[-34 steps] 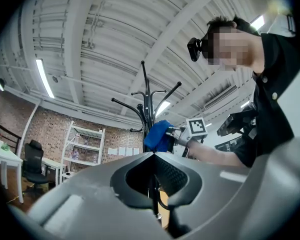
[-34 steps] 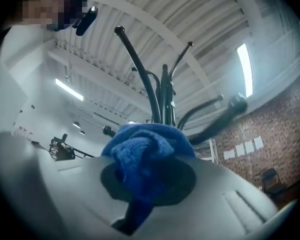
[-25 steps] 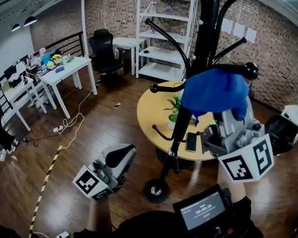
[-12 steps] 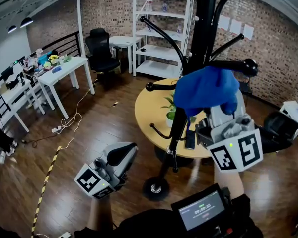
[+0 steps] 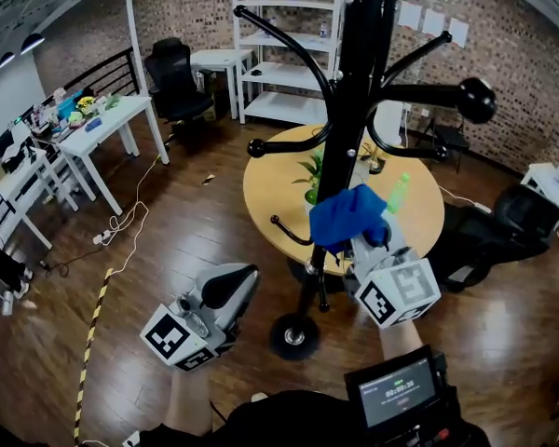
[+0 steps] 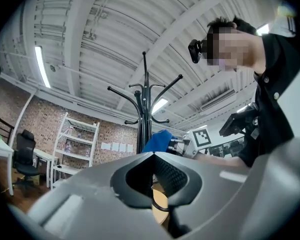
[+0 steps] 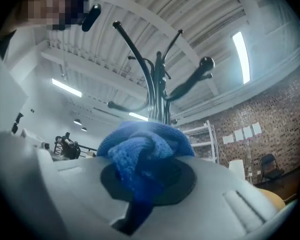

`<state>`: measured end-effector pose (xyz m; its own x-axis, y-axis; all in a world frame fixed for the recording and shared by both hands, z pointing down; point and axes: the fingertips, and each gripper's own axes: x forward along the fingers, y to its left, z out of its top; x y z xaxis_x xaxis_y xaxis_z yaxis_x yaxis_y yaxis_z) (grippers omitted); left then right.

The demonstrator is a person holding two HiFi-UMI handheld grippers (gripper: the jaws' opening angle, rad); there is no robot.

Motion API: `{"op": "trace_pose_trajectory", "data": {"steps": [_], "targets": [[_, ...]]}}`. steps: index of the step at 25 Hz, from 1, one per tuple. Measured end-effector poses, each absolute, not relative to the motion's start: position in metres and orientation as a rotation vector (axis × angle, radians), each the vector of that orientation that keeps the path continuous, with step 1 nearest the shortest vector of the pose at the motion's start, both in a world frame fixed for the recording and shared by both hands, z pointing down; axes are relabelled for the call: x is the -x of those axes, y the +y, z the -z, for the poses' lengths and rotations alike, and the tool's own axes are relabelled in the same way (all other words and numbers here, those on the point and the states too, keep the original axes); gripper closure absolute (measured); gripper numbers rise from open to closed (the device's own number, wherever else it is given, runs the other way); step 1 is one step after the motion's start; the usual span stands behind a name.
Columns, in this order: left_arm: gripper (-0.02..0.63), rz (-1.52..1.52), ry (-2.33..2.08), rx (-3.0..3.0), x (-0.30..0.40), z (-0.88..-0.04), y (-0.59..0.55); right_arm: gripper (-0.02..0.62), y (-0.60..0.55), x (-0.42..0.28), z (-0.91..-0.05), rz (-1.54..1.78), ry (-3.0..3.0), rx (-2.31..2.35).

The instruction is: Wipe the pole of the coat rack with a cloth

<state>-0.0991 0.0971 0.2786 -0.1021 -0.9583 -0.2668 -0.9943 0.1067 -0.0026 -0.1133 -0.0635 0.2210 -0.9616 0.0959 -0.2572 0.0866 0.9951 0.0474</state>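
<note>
Blue cloth (image 5: 343, 214): seemingly soft, light, pinched mid-bunch in right gripper (image 5: 365, 238) at coat-rack pole (image 5: 332, 180); left gripper (image 5: 228, 291) closed, empty.

We'd call it a loft office: brick wall (image 5: 182, 7) w/ white shelving (image 5: 279, 108) far beyond left tongs (image 5: 225, 291); white counters (image 5: 98, 128) & office chair (image 5: 172, 82) further left; wood floor (image 5: 196, 222).
</note>
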Motion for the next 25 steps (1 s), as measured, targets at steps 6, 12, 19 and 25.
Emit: {"op": "trace_pose_trajectory", "data": {"steps": [6,12,19,25], "targets": [[0.614,-0.268,2.186,2.017,0.093,-0.297,0.080,0.574,-0.062,0.120,-0.353,0.019,3.172,-0.135],[0.614,-0.287,2.200,2.051,0.087,-0.310,0.071,0.572,-0.056,0.116,-0.437,0.142,3.454,-0.243],[0.614,-0.281,2.239,2.026,0.089,-0.315,0.074,0.572,-0.034,0.084,-0.435,0.364,3.563,-0.500],[0.614,-0.285,2.242,1.990,0.093,-0.308,0.082,0.572,-0.043,0.120,-0.434,0.238,3.469,-0.304]]}}
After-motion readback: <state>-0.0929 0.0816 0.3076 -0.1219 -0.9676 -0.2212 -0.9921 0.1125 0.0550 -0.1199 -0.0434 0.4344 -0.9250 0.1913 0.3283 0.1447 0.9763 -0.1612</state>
